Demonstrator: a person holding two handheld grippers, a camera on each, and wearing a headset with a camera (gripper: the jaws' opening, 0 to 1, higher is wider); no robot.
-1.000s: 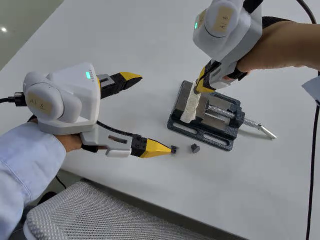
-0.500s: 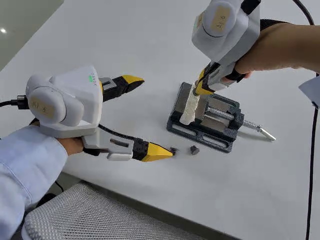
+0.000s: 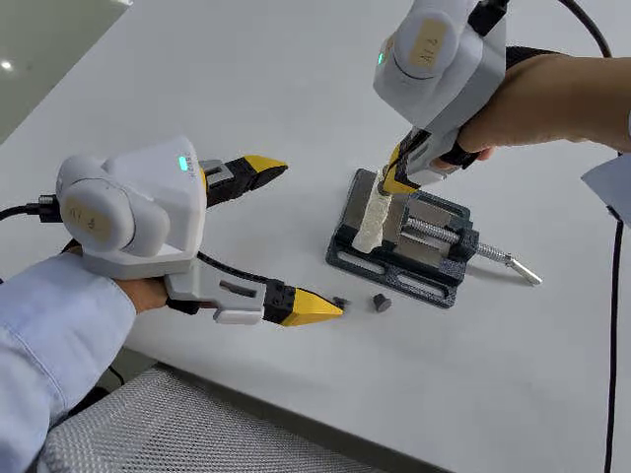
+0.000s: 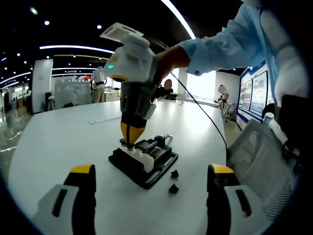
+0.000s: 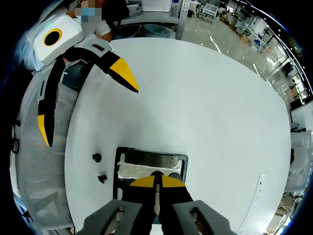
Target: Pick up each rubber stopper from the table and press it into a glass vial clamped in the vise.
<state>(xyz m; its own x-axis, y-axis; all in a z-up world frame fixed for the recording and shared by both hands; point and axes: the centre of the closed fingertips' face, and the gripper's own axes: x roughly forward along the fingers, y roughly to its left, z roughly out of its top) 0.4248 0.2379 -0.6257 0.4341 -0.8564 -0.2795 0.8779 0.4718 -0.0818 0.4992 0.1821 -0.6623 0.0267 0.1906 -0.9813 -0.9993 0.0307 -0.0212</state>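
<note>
Here, two small dark rubber stoppers (image 3: 381, 304) lie beside the vise (image 3: 406, 281).

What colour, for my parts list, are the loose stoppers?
The stoppers are dark grey; clearest in head view.

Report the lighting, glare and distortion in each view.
Head view: even soft light, sharp, only a faint shadow beside the vise on the white table. Left gripper view: fisheye bows the ceiling light strips, and the far windows are blown out. Right gripper view: the table edge curves strongly, and glare streaks the glossy floor at the top right.
</note>
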